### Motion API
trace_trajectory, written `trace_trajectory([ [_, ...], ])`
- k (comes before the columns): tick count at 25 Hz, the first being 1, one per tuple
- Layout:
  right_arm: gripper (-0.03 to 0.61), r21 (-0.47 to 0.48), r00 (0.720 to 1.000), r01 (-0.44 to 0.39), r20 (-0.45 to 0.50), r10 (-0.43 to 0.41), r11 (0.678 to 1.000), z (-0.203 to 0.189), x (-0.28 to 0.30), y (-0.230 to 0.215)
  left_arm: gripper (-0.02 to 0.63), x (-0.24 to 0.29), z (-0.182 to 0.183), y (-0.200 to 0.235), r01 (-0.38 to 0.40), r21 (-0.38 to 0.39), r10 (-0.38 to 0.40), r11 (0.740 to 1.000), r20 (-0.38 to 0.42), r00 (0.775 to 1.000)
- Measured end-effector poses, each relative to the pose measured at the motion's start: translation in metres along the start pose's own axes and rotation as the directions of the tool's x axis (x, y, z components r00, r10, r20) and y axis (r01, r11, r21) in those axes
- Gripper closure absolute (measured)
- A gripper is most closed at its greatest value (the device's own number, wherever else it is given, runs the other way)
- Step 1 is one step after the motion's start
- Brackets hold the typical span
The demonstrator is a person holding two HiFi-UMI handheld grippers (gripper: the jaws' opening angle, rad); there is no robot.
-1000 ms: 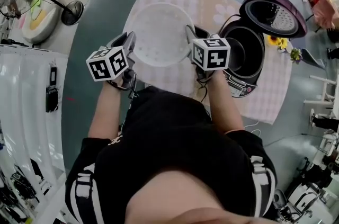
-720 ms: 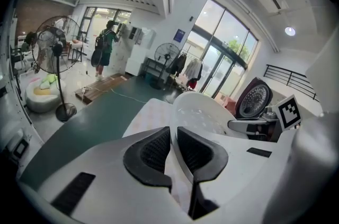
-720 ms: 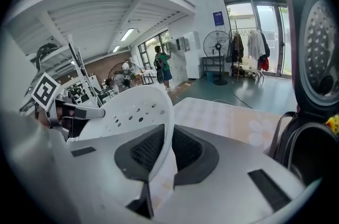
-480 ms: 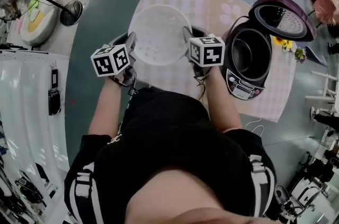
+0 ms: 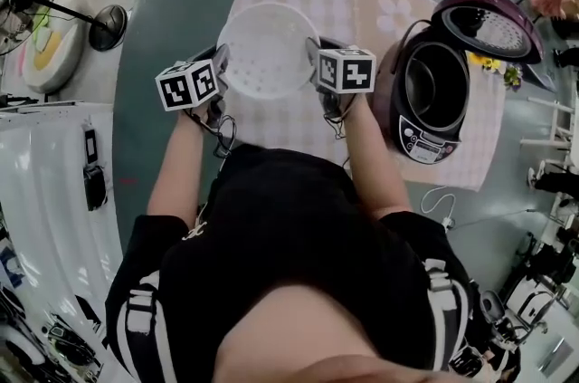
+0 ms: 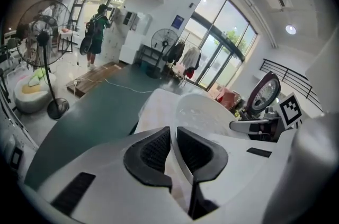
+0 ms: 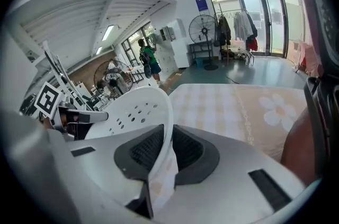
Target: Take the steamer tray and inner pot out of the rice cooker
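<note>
The white perforated steamer tray hangs level over the checked tablecloth, left of the rice cooker. My left gripper is shut on its left rim and my right gripper on its right rim. In the left gripper view the rim runs between the pads of the left gripper, and the tray spreads out beyond. The right gripper pinches the tray wall the same way. The cooker's maroon lid stands open, and the dark inner pot sits inside.
The cooker stands at the cloth's right end, with small yellow flowers beside it. A cable trails off the table's near edge. A standing fan is on the floor at the left, and a white rack runs along the left side.
Both grippers have carried the steamer tray lower toward the tablecloth and a little farther left of the cooker. Their hold on the rim looks unchanged.
</note>
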State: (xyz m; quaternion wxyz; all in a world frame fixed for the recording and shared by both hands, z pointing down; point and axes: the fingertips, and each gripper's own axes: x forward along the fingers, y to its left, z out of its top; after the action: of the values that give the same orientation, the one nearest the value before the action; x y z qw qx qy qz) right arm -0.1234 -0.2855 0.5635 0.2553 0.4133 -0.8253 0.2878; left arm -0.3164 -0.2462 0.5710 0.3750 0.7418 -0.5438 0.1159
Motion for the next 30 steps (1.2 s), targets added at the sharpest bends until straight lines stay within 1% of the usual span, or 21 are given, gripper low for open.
trace_trajectory([
  [5, 0.529, 0.042, 0.996, 0.030, -0.089, -0.026, 0.999, -0.018, 0.032, -0.019, 0.571, 0.029, 0.006, 0.012, 0.023, -0.021, -0.024, 1.000, -0.017, 1.000],
  [7, 0.529, 0.055, 0.993, 0.040, -0.116, -0.033, 0.998, -0.025, 0.044, -0.023, 0.571, 0.039, 0.007, 0.018, 0.016, 0.002, -0.016, 1.000, -0.031, 0.999],
  [9, 0.529, 0.059, 0.990, 0.052, -0.133, -0.044, 0.997, -0.029, 0.054, -0.028, 0.571, 0.049, 0.006, 0.024, 0.000, 0.052, 0.003, 0.999, -0.060, 0.998],
  [11, 0.529, 0.065, 0.988, 0.069, -0.142, -0.059, 0.996, -0.030, 0.062, -0.033, 0.571, 0.059, 0.005, 0.029, -0.016, 0.102, 0.025, 0.995, -0.087, 0.996],
  [13, 0.529, 0.077, 0.986, 0.090, -0.148, -0.078, 0.993, -0.031, 0.068, -0.041, 0.571, 0.070, 0.005, 0.029, -0.012, 0.134, 0.026, 0.991, -0.103, 0.994],
  [15, 0.530, 0.100, 0.983, 0.108, -0.160, -0.091, 0.989, -0.033, 0.072, -0.051, 0.571, 0.083, 0.003, 0.027, 0.004, 0.135, 0.012, 0.991, -0.117, 0.993],
  [19, 0.530, 0.157, 0.981, 0.130, -0.161, -0.104, 0.979, -0.038, 0.083, -0.069, 0.571, 0.104, -0.003, 0.028, 0.025, 0.100, -0.012, 0.995, -0.130, 0.991],
  [23, 0.531, 0.198, 0.981, 0.160, -0.142, -0.134, 0.967, -0.039, 0.091, -0.086, 0.571, 0.124, -0.008, 0.032, 0.032, 0.127, -0.012, 0.991, -0.149, 0.989],
  [26, 0.531, 0.245, 0.978, 0.175, -0.152, -0.141, 0.954, -0.044, 0.096, -0.095, 0.571, 0.137, -0.012, 0.034, 0.036, 0.155, -0.008, 0.987, -0.179, 0.984],
  [28, 0.532, 0.251, 0.977, 0.178, -0.159, -0.140, 0.951, -0.046, 0.098, -0.096, 0.571, 0.143, -0.017, 0.037, 0.027, 0.171, 0.009, 0.985, -0.204, 0.979],
  [30, 0.532, 0.238, 0.977, 0.175, -0.161, -0.139, 0.955, -0.047, 0.099, -0.094, 0.571, 0.147, -0.021, 0.042, 0.011, 0.179, 0.030, 0.984, -0.227, 0.973],
])
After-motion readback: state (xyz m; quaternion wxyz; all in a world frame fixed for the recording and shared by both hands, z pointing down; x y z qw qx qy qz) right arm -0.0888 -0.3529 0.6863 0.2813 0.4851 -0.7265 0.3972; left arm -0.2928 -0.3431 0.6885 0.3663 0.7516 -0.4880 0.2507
